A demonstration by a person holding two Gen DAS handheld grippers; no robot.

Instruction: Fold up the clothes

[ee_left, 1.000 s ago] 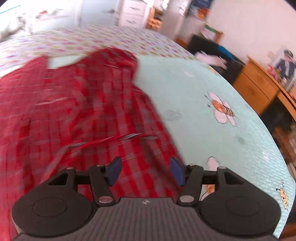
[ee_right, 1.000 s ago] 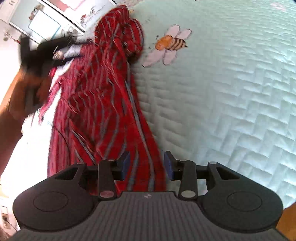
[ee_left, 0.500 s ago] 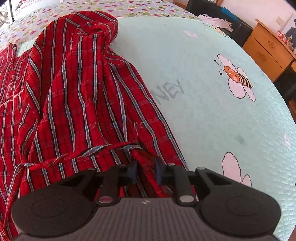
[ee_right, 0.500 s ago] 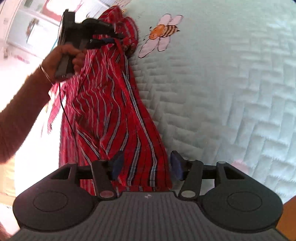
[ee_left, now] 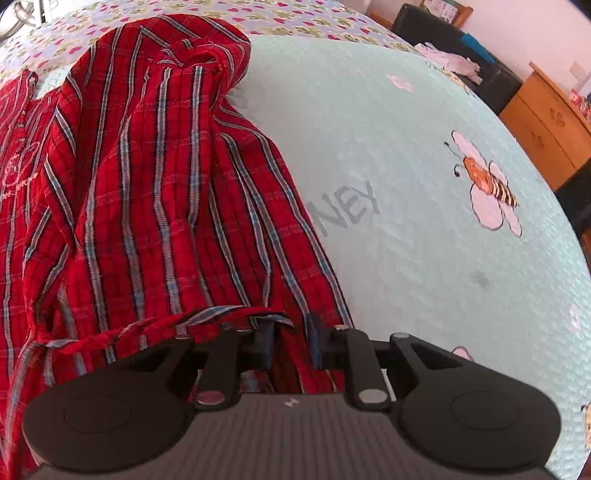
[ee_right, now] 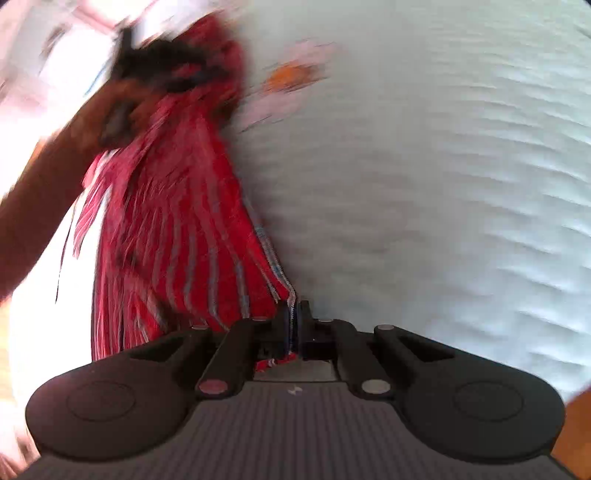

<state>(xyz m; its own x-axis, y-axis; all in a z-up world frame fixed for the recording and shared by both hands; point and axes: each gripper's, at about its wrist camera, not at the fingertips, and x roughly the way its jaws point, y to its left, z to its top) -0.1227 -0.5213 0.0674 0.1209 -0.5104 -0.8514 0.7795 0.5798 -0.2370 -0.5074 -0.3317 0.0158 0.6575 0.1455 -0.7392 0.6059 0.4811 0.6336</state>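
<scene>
A red striped shirt (ee_left: pixel 147 192) lies rumpled on a pale green quilted bed cover (ee_left: pixel 424 229). My left gripper (ee_left: pixel 290 338) is shut on a bunched fold of the shirt near its lower hem. In the right wrist view, which is blurred, the same shirt (ee_right: pixel 173 236) stretches away to the upper left. My right gripper (ee_right: pixel 294 314) is shut on the shirt's thin edge. At the far end a hand (ee_right: pixel 110 107) holds the left gripper (ee_right: pixel 166 66) on the cloth.
A bee print (ee_left: pixel 487 184) and grey letters (ee_left: pixel 351 210) mark the bed cover to the right of the shirt. A floral sheet (ee_left: pixel 258 18) lies beyond. A wooden dresser (ee_left: pixel 546 125) and a dark seat with white cloth (ee_left: pixel 454 62) stand past the bed's right edge.
My left gripper came down and shut on a fold of the shirt. My right gripper widened around the shirt's edge, then shut on it; its view has gone blurred.
</scene>
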